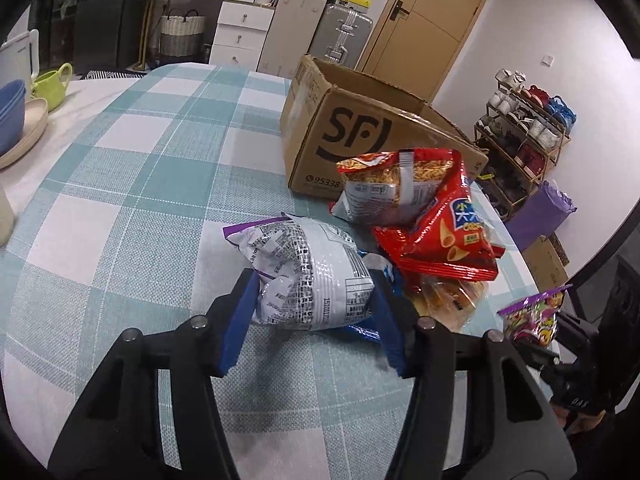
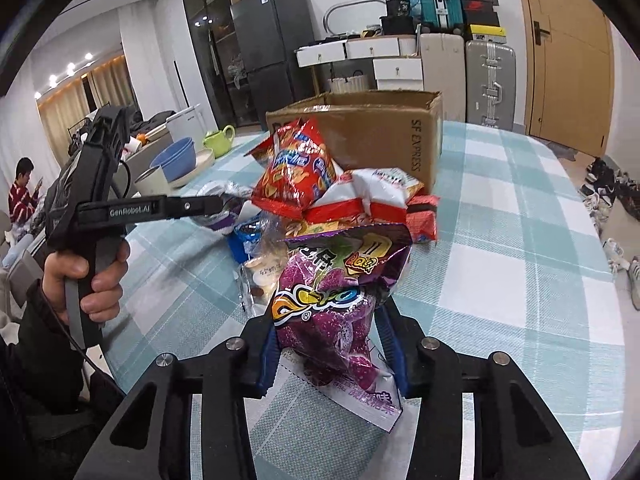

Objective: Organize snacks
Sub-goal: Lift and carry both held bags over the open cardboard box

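My left gripper (image 1: 314,316) is shut on a white and purple snack bag (image 1: 308,268), pinched between its blue pads (image 1: 240,320) just above the checked tablecloth (image 1: 140,184). My right gripper (image 2: 332,352) is shut on a purple candy bag (image 2: 340,304) and holds it up; the same bag shows at the right edge of the left wrist view (image 1: 534,316). A pile of snacks lies before the open cardboard box (image 1: 360,128): red chip bags (image 1: 444,232), a noodle snack bag (image 1: 392,188) and a clear pack of biscuits (image 1: 448,300). The box also shows in the right wrist view (image 2: 380,132).
Blue bowls (image 1: 10,116), a plate and a green cup (image 1: 52,84) stand at the table's left side. Beyond the table are white drawers (image 1: 240,36), suitcases (image 1: 340,36), a wooden door (image 1: 432,24) and a shoe rack (image 1: 524,132). A person sits at far left (image 2: 22,192).
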The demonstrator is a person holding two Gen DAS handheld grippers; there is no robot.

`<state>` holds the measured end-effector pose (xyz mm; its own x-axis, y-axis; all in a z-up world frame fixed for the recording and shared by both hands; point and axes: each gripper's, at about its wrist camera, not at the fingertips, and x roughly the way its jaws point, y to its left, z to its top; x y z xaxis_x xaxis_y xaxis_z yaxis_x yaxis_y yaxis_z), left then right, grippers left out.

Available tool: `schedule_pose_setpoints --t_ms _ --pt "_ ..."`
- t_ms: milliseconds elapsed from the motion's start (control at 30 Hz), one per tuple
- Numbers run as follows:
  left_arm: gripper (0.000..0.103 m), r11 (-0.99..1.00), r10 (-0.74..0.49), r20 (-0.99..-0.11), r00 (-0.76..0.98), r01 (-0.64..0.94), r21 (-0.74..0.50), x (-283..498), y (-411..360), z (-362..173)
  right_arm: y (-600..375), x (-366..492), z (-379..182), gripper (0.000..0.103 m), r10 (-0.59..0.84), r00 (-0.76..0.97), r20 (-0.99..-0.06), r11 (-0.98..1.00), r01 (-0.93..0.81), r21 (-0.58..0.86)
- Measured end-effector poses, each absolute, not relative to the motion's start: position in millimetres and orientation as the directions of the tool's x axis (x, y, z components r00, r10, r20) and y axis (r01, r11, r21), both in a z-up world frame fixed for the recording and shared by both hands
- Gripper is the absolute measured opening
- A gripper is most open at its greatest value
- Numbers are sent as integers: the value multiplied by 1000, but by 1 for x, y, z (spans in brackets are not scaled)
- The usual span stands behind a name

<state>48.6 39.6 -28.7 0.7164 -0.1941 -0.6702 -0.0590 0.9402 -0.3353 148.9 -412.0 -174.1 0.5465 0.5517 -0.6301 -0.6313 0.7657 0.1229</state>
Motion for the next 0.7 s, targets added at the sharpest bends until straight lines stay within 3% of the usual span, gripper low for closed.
schedule_pose_setpoints --t_ms 700 --pt "53 947 -192 -607 771 -16 -320 14 38 7 -427 144 -125 44 570 657 -493 792 -599 116"
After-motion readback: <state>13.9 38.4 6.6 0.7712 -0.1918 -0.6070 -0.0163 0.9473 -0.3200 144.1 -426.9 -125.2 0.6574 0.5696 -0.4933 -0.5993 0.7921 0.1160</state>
